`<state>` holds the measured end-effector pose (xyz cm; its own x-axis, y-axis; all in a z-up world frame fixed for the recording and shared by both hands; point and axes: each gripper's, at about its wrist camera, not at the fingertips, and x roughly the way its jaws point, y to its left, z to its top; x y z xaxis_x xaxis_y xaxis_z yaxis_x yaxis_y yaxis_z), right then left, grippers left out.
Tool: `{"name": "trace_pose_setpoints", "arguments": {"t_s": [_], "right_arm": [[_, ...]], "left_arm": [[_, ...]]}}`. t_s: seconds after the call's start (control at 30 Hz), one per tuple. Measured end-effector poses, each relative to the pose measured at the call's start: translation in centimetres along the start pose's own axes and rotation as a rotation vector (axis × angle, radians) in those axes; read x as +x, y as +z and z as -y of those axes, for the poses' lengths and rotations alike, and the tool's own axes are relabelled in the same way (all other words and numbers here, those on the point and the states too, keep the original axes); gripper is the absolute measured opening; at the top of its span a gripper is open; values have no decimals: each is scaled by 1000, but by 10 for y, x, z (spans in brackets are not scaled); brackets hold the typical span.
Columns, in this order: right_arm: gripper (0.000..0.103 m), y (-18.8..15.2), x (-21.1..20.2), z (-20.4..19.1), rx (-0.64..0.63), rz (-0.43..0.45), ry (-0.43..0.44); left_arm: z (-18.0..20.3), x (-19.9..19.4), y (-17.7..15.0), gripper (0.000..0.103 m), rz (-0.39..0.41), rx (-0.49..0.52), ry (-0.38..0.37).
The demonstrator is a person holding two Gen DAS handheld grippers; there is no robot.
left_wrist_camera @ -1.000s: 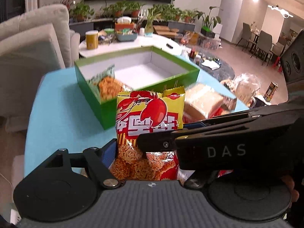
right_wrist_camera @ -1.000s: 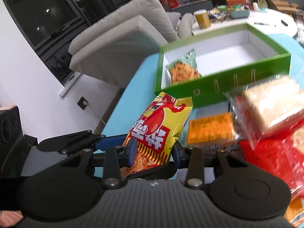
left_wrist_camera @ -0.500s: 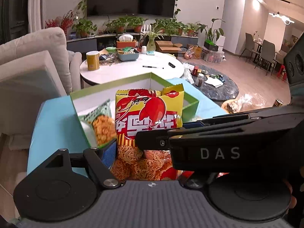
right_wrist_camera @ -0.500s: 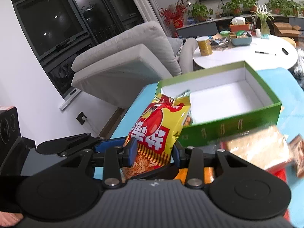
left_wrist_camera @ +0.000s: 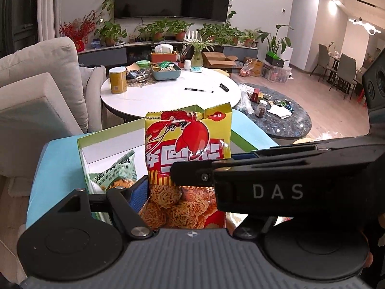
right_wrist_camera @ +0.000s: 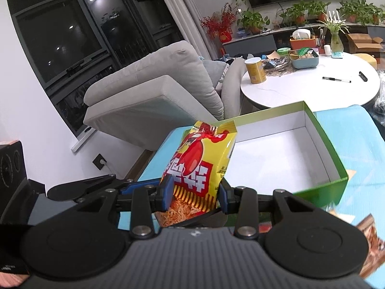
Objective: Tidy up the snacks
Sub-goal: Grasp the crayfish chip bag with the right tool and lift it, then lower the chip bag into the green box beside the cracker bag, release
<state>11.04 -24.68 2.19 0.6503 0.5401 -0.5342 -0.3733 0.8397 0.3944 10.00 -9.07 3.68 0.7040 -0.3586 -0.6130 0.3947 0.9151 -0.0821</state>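
Holding the yellow snack bag (left_wrist_camera: pixel 187 149) upright, I have both tools on its lower part at once. My right gripper (right_wrist_camera: pixel 196 193) has its 2 blue pads (right_wrist_camera: pixel 167 192) pressed against the bag's sides at a medium-wide spread. My left gripper (left_wrist_camera: pixel 179 187) also closes on the bag; 1 blue pad (left_wrist_camera: pixel 138 191) shows against the bag's left edge, while the other finger is hidden behind the right tool's black body crossing the left wrist view.

Taking the green box (right_wrist_camera: pixel 320 132) as my landmark: 1 second ago the bag sat in front of the box's near wall, down among the other snacks on the blue table (left_wrist_camera: pixel 60 163). Now the bag is lifted over the box's near-left corner, and its top edge rises past the far wall in the left wrist view. The orange packet and the wrapped bread that lay beside the bag 1 second ago have dropped out of both views, apart from a blurred wrapper (right_wrist_camera: pixel 370 240) at the lower right edge in front of the box.

Inside the box, at its left end, the green snack packet (left_wrist_camera: pixel 118 173) lies where it lay before, now partly hidden behind the bag and my left finger. The rest of the white box floor (right_wrist_camera: pixel 276 154) is bare.
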Motion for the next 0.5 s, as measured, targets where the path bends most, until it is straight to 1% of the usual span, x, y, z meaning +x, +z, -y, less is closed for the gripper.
{"name": "trace_pose_setpoints", "arguments": {"t_s": [0.27,0.5], "right_arm": [[76,16,20,25,20,-16,10],[76,24,36,40,28,-29,29]], "left_arm": [[-3,35,14,71,-31,-27,12],[-10,55,20,71,-54,-47,28]]}}
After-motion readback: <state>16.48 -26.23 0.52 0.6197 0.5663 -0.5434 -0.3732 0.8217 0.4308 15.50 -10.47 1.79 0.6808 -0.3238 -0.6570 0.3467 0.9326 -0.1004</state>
